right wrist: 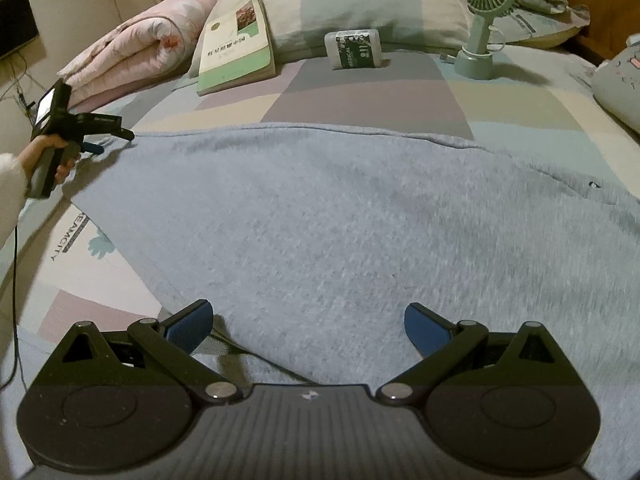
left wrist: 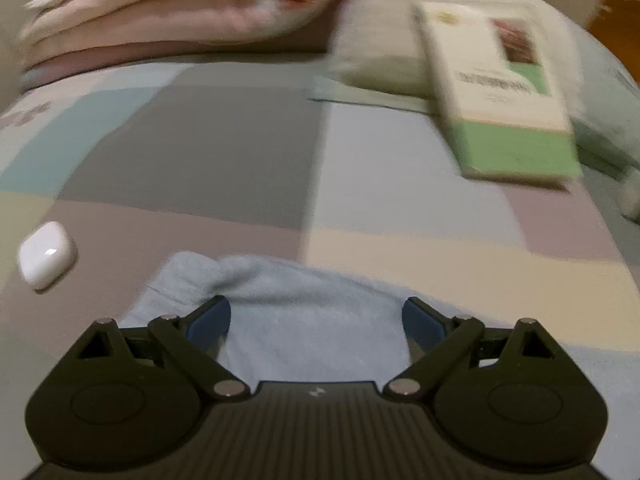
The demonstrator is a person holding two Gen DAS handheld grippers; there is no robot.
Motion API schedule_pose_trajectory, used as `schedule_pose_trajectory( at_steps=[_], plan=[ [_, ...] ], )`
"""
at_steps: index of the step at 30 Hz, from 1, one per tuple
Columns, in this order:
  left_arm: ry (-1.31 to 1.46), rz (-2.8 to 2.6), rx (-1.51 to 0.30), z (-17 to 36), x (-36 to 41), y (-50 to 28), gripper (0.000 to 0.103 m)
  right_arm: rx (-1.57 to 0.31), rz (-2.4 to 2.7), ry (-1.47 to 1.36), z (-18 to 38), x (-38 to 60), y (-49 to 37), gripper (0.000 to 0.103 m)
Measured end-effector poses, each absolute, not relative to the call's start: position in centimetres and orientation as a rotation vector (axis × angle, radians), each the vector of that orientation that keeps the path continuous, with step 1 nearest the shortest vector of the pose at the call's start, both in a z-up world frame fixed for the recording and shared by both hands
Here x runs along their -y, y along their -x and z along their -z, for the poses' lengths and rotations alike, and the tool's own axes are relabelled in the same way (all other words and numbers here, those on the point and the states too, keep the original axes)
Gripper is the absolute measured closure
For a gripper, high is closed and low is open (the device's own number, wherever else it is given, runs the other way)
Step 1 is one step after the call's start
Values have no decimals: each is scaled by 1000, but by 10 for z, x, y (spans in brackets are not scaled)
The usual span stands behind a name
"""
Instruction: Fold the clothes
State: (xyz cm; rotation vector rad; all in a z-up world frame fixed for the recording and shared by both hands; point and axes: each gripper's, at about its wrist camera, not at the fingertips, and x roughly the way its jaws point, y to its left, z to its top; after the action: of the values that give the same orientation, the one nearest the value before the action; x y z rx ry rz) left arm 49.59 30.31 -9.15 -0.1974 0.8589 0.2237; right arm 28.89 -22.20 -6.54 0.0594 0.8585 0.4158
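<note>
A light blue garment [right wrist: 320, 216] is lying spread flat on the patchwork bedsheet [right wrist: 360, 96], and it is covering most of the bed in front of the pillow [right wrist: 360, 4]. The right gripper [right wrist: 310, 326] is standing over the near edge of this garment, with its two blue-padded fingers [right wrist: 190, 326] wide apart; the cloth is lying under and between them, but they are not pinching it. The left gripper [left wrist: 316, 322] is also standing with its jaws wide apart, and a bunched corner of the garment [left wrist: 304, 320] is lying between its fingers and reaching a little past them toward the pillow. In the right wrist view this left gripper [right wrist: 116, 136] is showing at the far left corner of the garment, held by a hand [right wrist: 52, 156] in a white sleeve [right wrist: 12, 196]; from this view I cannot tell if its tips are touching the cloth. A book [right wrist: 236, 44] with a green band is leaning against the pillow on its left side, and a folded pink quilt [right wrist: 144, 52] is lying farther left of the pillow. A small packet [right wrist: 356, 50] is lying just in front of the pillow, and a green desk fan [right wrist: 486, 16] is standing in front of its right end. A small white case [left wrist: 46, 256] is lying on the sheet, near the garment corner and well apart from the pillow.
</note>
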Motion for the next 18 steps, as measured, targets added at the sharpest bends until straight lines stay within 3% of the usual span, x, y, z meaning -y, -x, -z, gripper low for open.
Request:
schedule_pose_trajectory(
  at_steps=[4,7,13,18],
  plan=[
    [212,-182,-744,54,-303,-481,9,-856,-418,-82,64,224,-288,0],
    [225,-77,-753,38,-301,-472,7,-855,-424,-99,63,225,-287,0],
    [213,-1,-916,76,-294,-472,7,-854,-422,-105,61,225,-287,0],
    [86,-139,-896,94,-288,-471,6,-854,-419,-109,61,226,-287,0]
  ],
)
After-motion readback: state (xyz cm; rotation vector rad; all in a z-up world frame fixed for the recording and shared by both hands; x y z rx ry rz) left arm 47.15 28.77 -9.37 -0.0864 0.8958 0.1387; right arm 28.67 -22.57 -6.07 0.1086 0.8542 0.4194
